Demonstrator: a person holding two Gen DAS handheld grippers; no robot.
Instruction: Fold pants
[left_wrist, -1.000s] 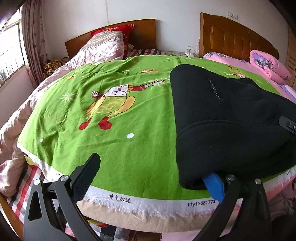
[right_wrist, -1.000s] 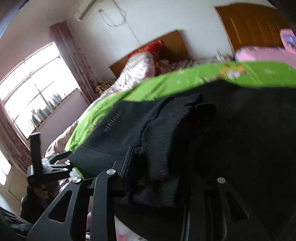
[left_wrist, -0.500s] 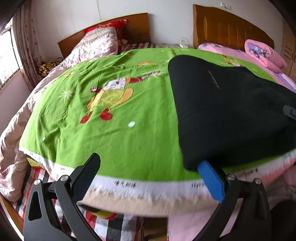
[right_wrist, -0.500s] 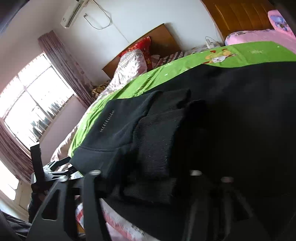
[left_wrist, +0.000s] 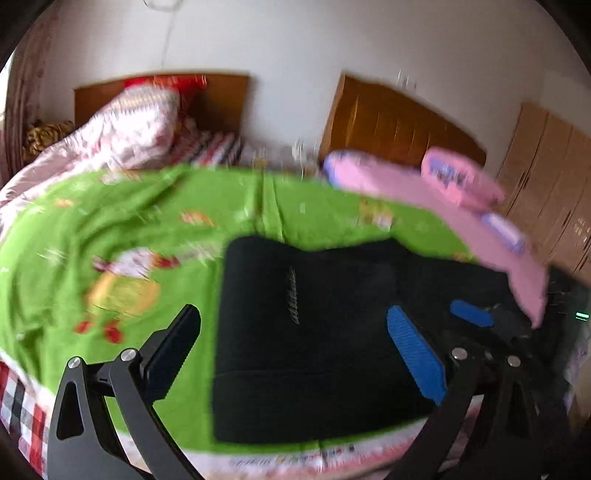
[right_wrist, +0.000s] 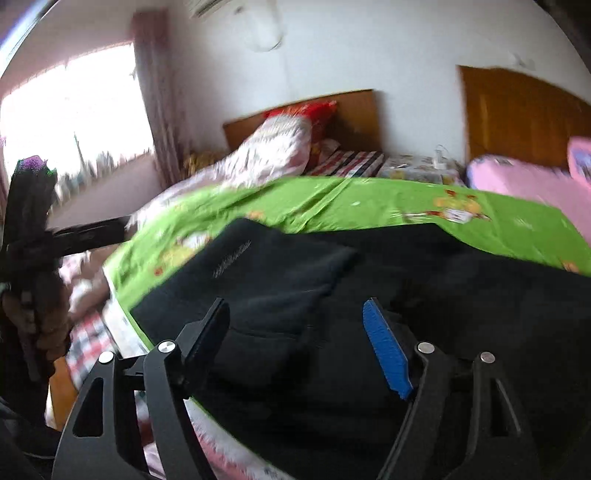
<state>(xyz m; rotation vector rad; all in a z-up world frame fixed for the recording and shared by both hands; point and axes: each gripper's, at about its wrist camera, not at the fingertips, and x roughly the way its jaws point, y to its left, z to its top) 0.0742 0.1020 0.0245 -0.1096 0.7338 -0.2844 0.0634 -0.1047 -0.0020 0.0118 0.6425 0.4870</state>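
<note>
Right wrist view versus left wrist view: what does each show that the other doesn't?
Only the right wrist view shows the window, the left hand on its handle, and the pants' overlapping folded layers. Only the left wrist view shows the wardrobe and both grippers at once: left gripper open, right gripper's blue pad beyond. Both show the black pants, green sheet and headboards.

The left gripper (left_wrist: 295, 354) is black with silver screws. One finger has a blue pad (left_wrist: 415, 356). The right gripper (right_wrist: 299, 339) looks the same.
</note>
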